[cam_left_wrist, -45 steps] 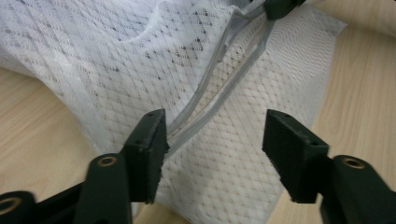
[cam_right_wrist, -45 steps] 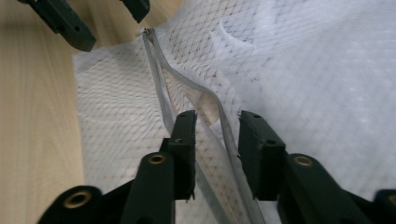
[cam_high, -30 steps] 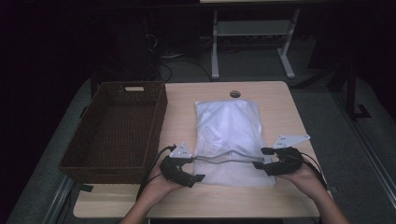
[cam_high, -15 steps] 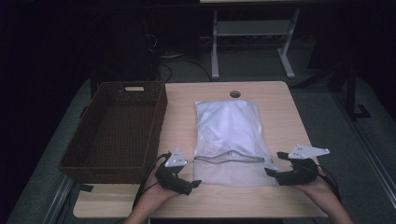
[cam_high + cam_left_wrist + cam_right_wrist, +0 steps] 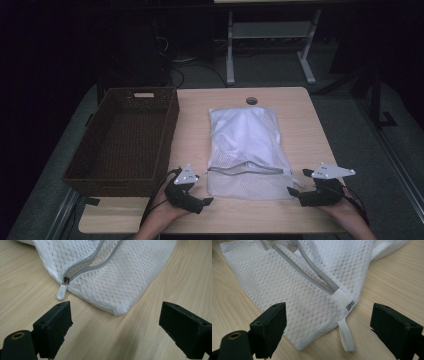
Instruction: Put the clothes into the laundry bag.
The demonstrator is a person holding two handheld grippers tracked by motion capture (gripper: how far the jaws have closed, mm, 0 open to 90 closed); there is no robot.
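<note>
Flat on the pale wooden tabletop (image 5: 195, 125) lies a white mesh laundry bag (image 5: 247, 150) with a grey zipper (image 5: 245, 171) running across near its front end, a white pull tab (image 5: 61, 292) at one end of the zipper and a white fabric loop (image 5: 345, 336) at the other; the bag reaches from near the far edge almost to the near edge. At the near edge, the left claw (image 5: 192, 192) sits just beside the bag's front left corner and the right claw (image 5: 305, 192) just beside its front right corner. Both claws have just been opening, their jaws now wide apart, gripping nothing and touching nothing, a bag corner lying ahead of each pair.
</note>
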